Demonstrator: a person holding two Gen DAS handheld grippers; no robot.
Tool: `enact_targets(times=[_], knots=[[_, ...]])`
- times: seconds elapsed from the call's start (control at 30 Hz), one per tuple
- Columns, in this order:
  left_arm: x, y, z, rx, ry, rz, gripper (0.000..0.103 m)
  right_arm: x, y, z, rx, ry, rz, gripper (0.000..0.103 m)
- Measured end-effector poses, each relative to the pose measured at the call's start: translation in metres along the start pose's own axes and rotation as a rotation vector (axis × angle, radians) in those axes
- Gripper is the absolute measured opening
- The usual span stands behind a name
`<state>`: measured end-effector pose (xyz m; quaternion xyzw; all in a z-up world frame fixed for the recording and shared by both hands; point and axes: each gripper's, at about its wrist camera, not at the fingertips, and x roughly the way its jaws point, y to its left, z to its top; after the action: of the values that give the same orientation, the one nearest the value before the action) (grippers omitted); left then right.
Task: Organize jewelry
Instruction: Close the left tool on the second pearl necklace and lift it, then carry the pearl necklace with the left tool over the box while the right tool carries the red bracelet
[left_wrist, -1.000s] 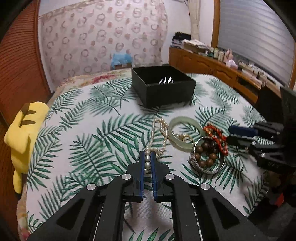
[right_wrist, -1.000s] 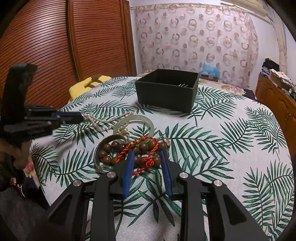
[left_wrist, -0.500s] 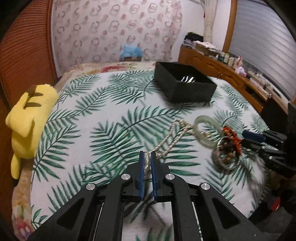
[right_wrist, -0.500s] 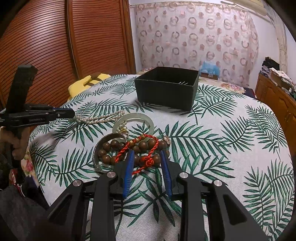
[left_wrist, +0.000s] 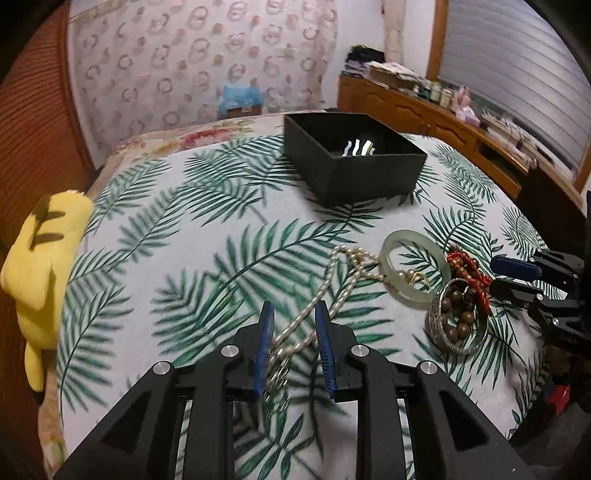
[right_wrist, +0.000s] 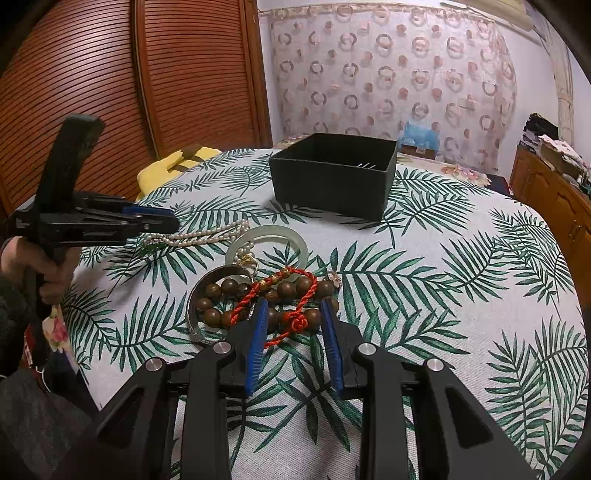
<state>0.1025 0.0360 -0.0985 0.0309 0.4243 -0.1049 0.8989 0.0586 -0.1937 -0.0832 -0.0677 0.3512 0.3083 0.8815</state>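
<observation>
Left wrist view: left gripper (left_wrist: 293, 325) spread, blue pads either side of the pearl necklace (left_wrist: 325, 295) w/o pinching it. Strand lies slack on the palm-leaf tablecloth (left_wrist: 177, 258), running from between the pads up to the jade bangle (left_wrist: 415, 266), far end touching or looped by it; can't tell which. Near end w/ clasp blurred under the fingers. Beyond the bangle: silver bangle (left_wrist: 456, 325) w/ wooden bead bracelet (left_wrist: 456, 310) inside, red cord bracelet (left_wrist: 469, 269) across the top. Black box (left_wrist: 354, 162) open, well apart, further back. Yellow plush (left_wrist: 40, 273) at table edge.

Right wrist view: right gripper (right_wrist: 293, 328) spread too, straddling the knot of the red cord bracelet (right_wrist: 291, 306), nothing gripped. Wooden bead bracelet (right_wrist: 229, 295) partly inside the silver bangle (right_wrist: 199, 306), jade bangle (right_wrist: 269, 243) just behind, pearl necklace (right_wrist: 207, 236) trailing left to the left gripper (right_wrist: 162, 221). Black box (right_wrist: 332, 181) behind.

Risks: everything overlaps, so lifting the cord prob drags beads or silver bangle along. Pearls may snag the jade bangle if pulled, tug it toward the edge. Thin strand easy to miss or slip when closing; the bit of slack by the clasp could catch.
</observation>
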Motion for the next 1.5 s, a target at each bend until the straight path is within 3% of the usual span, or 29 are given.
enact_targets(times=[0.17,0.33,0.43,0.5,0.6,0.93,1.13,1.43,1.5], knots=[[0.019,-0.008,0.007,0.047,0.054,-0.008,0.022,0.0,0.0,0.0,0.0,-0.001,0.0,0.032],[0.023,-0.007,0.013,0.05,0.056,-0.023,0.024,0.0,0.0,0.0,-0.001,0.0,0.0,0.032],[0.028,-0.01,0.015,0.072,0.061,-0.019,0.004,0.0,0.0,0.0,0.002,0.002,-0.001,0.032],[0.027,-0.01,0.018,0.061,0.06,-0.026,0.004,0.0,0.001,0.0,-0.002,0.001,-0.006,0.032],[0.017,-0.009,0.023,0.038,0.014,-0.019,0.004,-0.002,0.006,0.001,-0.023,0.0,-0.022,0.032],[-0.053,-0.01,0.042,-0.02,-0.193,-0.03,0.004,0.002,0.029,0.011,-0.056,0.05,0.059,0.032],[-0.074,-0.017,0.054,-0.015,-0.259,-0.035,0.004,0.011,0.035,0.012,-0.078,0.09,0.049,0.031],[-0.094,-0.018,0.069,-0.018,-0.323,-0.025,0.004,0.008,0.03,0.013,-0.093,0.103,0.042,0.004],[-0.097,-0.018,0.071,-0.016,-0.331,-0.023,0.004,0.005,0.028,0.015,-0.093,0.093,0.038,0.004]])
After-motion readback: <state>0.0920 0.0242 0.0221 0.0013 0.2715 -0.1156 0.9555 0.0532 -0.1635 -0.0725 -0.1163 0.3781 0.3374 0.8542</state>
